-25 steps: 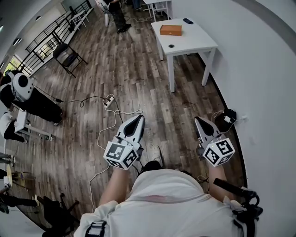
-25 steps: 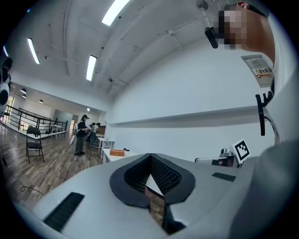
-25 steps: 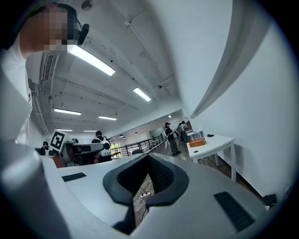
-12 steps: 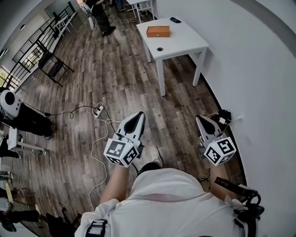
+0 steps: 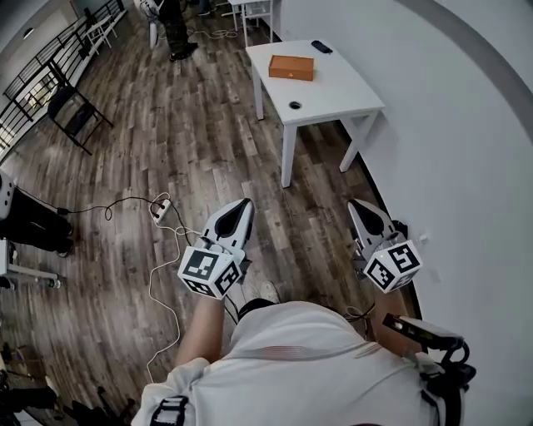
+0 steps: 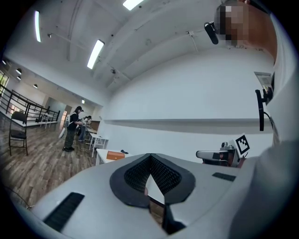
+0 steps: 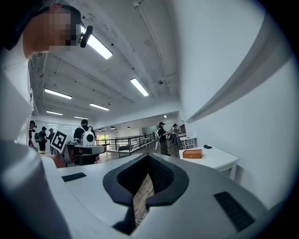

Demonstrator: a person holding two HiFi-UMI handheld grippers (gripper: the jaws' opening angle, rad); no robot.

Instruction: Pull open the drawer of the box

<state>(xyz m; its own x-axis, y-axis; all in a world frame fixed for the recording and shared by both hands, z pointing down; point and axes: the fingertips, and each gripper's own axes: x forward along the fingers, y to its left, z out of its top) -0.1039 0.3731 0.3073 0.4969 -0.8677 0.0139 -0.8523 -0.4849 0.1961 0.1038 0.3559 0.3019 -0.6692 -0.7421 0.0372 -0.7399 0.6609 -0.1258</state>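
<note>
The box (image 5: 291,66) is a small orange-brown wooden case lying on a white table (image 5: 341,87) several steps ahead, against the right wall. It also shows far off in the left gripper view, the box (image 6: 115,154), and in the right gripper view, the box (image 7: 192,153). My left gripper (image 5: 242,203) and right gripper (image 5: 356,204) are held in front of the person's chest above the wooden floor, far short of the table. Both point forward, shut, with nothing between the jaws. The left gripper (image 6: 150,156) and right gripper (image 7: 148,156) tips meet in their own views.
A power strip (image 5: 161,208) with a white cable lies on the floor ahead left. A black folding chair (image 5: 71,112) stands at far left. People (image 5: 172,21) stand by other tables at the far end. A black remote (image 5: 321,47) lies on the table. The white wall (image 5: 466,150) runs along the right.
The person has walked forward: the table and box have come nearer and shifted in view, and the chair and power strip slid back. Both grippers stay shut in the same carried pose.
</note>
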